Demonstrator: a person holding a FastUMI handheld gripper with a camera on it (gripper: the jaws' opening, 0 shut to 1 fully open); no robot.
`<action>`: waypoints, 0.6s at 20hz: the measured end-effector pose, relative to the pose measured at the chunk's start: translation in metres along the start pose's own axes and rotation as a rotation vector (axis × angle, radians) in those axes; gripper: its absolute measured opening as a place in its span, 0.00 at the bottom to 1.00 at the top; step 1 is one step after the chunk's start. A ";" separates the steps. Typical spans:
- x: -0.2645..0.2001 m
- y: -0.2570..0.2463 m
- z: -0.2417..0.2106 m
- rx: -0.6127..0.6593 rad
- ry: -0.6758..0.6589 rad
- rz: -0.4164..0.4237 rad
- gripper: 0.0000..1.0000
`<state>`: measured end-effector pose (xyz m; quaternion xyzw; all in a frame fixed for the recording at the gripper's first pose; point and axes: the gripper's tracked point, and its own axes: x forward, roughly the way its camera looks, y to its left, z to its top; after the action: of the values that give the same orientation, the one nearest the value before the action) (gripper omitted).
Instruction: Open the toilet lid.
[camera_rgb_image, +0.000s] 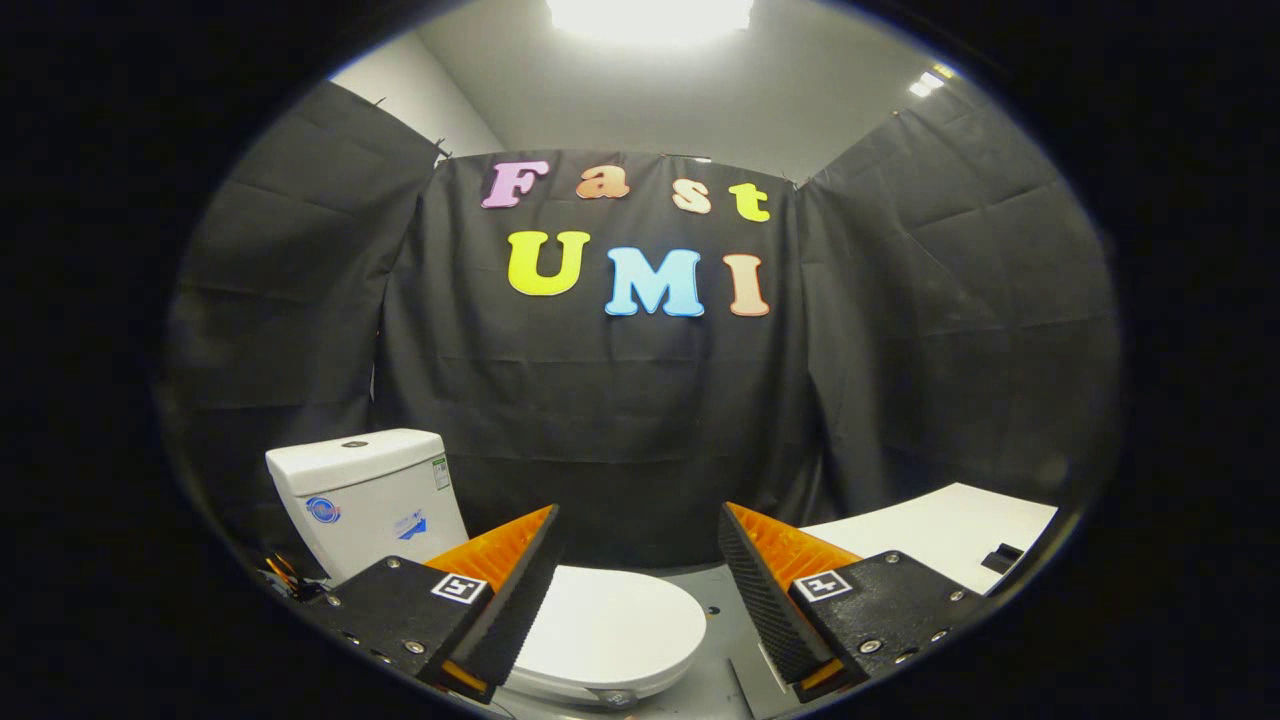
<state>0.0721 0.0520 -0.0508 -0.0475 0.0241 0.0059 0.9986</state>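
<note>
A white toilet stands low ahead and to the left. Its lid lies flat and closed, reaching out from under the left finger into the gap between the fingers. The white tank rises behind it, beyond the left finger. My gripper hovers above the lid with its fingers wide apart and nothing between them. The left finger overlaps the lid's left side in the view; the right finger is off to the lid's right. I cannot tell the height above the lid.
A white panel with a small dark item on it lies to the right, beyond the right finger. Grey floor shows beside the toilet. Black cloth walls close the booth behind and on both sides. Some cables lie left of the tank.
</note>
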 end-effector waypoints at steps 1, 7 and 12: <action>0.002 0.004 -0.002 0.002 0.001 -0.007 0.95; 0.017 0.053 -0.059 0.098 0.153 0.038 0.95; 0.016 0.080 -0.124 0.153 0.307 0.052 0.96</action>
<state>0.0814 0.1199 -0.1829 0.0288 0.1781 0.0225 0.9833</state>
